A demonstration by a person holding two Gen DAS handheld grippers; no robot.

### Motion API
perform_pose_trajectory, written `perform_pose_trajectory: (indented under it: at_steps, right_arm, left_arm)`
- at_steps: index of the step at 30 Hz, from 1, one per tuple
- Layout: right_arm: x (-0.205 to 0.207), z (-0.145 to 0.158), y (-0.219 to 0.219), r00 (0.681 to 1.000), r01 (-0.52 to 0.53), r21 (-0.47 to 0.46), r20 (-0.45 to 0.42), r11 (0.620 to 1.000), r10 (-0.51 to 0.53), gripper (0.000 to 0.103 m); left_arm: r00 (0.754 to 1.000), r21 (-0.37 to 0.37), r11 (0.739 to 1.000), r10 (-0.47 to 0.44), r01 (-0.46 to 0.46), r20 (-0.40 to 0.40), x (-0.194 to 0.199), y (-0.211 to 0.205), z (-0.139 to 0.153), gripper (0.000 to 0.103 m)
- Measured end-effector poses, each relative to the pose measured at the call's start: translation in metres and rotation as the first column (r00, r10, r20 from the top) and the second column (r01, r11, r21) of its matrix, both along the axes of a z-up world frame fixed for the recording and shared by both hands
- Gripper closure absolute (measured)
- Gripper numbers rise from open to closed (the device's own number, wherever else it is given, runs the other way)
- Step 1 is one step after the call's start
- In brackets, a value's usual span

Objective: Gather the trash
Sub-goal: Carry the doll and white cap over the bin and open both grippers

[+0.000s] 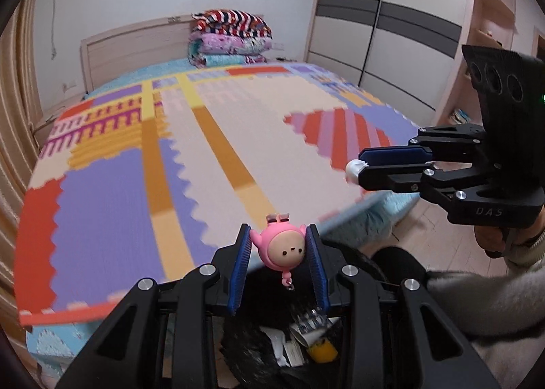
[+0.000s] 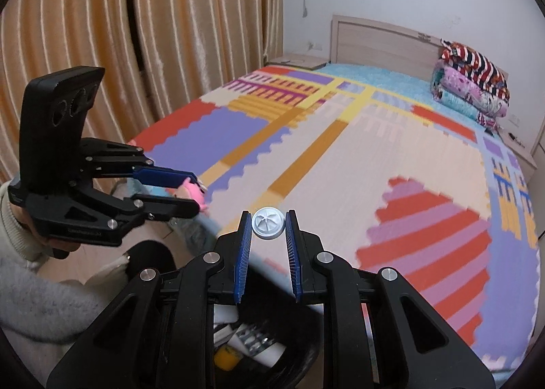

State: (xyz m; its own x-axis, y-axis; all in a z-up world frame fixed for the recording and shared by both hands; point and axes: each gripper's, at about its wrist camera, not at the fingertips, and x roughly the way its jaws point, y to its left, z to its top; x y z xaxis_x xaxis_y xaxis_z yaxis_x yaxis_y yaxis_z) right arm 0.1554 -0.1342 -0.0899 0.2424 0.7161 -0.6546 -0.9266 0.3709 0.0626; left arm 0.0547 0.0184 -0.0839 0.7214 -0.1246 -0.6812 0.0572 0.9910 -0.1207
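Observation:
My left gripper (image 1: 278,235) is shut on a pink round-faced toy figure (image 1: 282,247) with a small clip hanging under it, held over the black trash bin (image 1: 252,358). It also shows in the right wrist view (image 2: 195,188), with the pink toy (image 2: 195,194) at its tips. My right gripper (image 2: 268,222) is shut on a small white round cap (image 2: 268,222), held over the same bin (image 2: 296,365). In the left wrist view the right gripper (image 1: 357,167) shows at right with the white cap (image 1: 354,169) at its tips.
The bin holds papers, a clear wrapper and a yellow item (image 1: 322,349). A bed with a colourful foam mat (image 1: 204,137) lies ahead, folded quilts (image 1: 231,38) at its head. Curtains (image 2: 102,31) hang on the left, a wardrobe (image 1: 385,24) stands on the right.

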Motion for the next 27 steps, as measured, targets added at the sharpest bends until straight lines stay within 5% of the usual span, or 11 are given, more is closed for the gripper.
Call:
perform_pose_trajectory:
  at_steps: [13, 27]
  right_arm:
    - [-0.02, -0.076, -0.027, 0.972, 0.008, -0.08, -0.233, 0.997, -0.027, 0.082]
    - [-0.029, -0.141, -0.007, 0.966, 0.002, -0.272, -0.248, 0.962, -0.072, 0.082]
  left_arm:
    - [0.979, -0.048, 0.998, -0.05, 0.041, -0.198, -0.003, -0.024, -0.084, 0.071]
    - [0.931, 0.003, 1.0, -0.01, 0.012, -0.364, 0.004, -0.027, -0.151, 0.071]
